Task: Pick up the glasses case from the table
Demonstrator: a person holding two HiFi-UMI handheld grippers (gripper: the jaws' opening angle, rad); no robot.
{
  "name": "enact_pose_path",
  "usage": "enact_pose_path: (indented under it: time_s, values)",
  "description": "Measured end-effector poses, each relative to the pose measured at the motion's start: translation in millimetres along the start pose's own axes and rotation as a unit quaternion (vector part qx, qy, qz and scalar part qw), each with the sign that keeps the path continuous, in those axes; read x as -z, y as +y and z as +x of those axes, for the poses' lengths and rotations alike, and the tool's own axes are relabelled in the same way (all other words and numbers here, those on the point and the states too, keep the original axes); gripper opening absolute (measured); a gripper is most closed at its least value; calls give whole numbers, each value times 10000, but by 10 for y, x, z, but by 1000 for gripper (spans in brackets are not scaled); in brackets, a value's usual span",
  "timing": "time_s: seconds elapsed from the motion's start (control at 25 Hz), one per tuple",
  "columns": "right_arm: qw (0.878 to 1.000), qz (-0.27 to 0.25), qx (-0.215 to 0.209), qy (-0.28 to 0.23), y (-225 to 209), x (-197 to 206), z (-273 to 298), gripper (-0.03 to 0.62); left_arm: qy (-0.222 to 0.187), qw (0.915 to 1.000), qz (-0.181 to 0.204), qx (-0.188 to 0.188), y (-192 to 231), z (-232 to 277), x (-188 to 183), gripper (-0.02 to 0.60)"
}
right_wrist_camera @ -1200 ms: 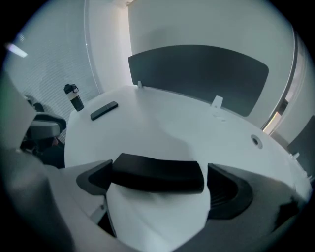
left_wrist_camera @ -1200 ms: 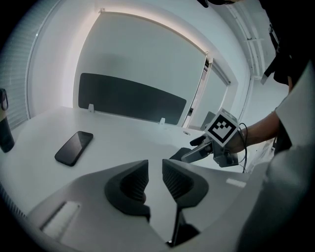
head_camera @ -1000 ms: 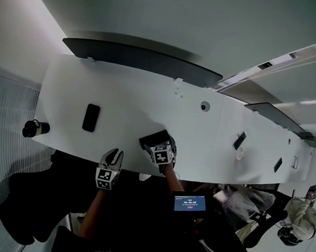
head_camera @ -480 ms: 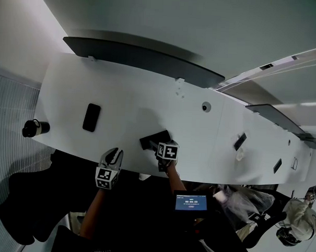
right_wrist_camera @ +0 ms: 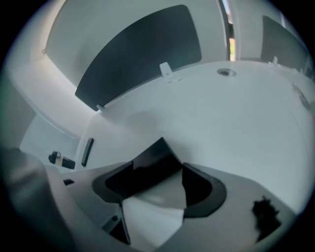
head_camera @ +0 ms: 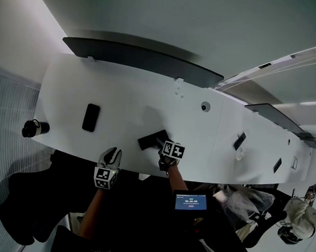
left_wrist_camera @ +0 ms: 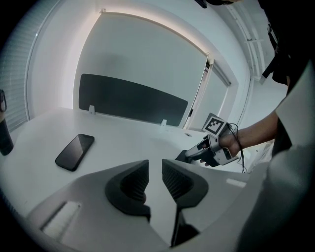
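Right gripper (head_camera: 160,144) – jaws closing onto the black glasses case (right_wrist_camera: 152,165) on the table (head_camera: 138,103). Left gripper (left_wrist_camera: 154,179) – jaws slightly apart, empty.

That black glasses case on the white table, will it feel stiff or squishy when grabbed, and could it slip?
Probably stiff: the glasses case shows flat faces and crisp edges. Likely light, since it looks small and slim between the jaws of the right hand-held gripper, which are closing. Its smooth, angled faces might let it slide out of the grip.
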State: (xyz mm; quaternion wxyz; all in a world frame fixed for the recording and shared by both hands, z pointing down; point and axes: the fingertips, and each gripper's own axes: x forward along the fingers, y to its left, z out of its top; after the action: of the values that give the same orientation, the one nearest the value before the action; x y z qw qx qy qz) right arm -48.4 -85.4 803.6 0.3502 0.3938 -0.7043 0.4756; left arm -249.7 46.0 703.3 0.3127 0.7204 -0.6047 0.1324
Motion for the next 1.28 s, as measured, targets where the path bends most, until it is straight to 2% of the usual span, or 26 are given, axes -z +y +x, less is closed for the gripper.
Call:
enact_pose_path:
  time_s: [0.2,0.44,0.68,1.04,1.08,1.12,1.2,1.28]
  values:
    - [9978,643,-172,-58,-88,-19,-9,297,27,10000,22,-31,4,-9,29,91]
    - [9887,1418,-421,-246,-161,-14,-52,231,5,10000,42,39,-26,-8,33,91]
    - [9710,2184,-800,-561,-185,-31,-105,170,10,9999,100,55,-27,6,-36,91]
    - [9719,1940,-1001,-881,-114,-183,-248,115,57,9998,155,111,-93,25,-19,91]
    - [9742,1843,-918,-927,-131,-194,-266,98,98,9997,186,130,-103,35,-22,91]
    - [9774,1705,-810,-954,-158,-198,-280,5,178,9993,253,192,-123,63,-5,92]
    - [9835,1415,-643,-925,-204,-188,-297,5,472,9962,589,427,-191,187,100,108]
    - [9861,1253,-623,-892,-211,-173,-334,5,794,9885,1134,606,-258,360,191,141]
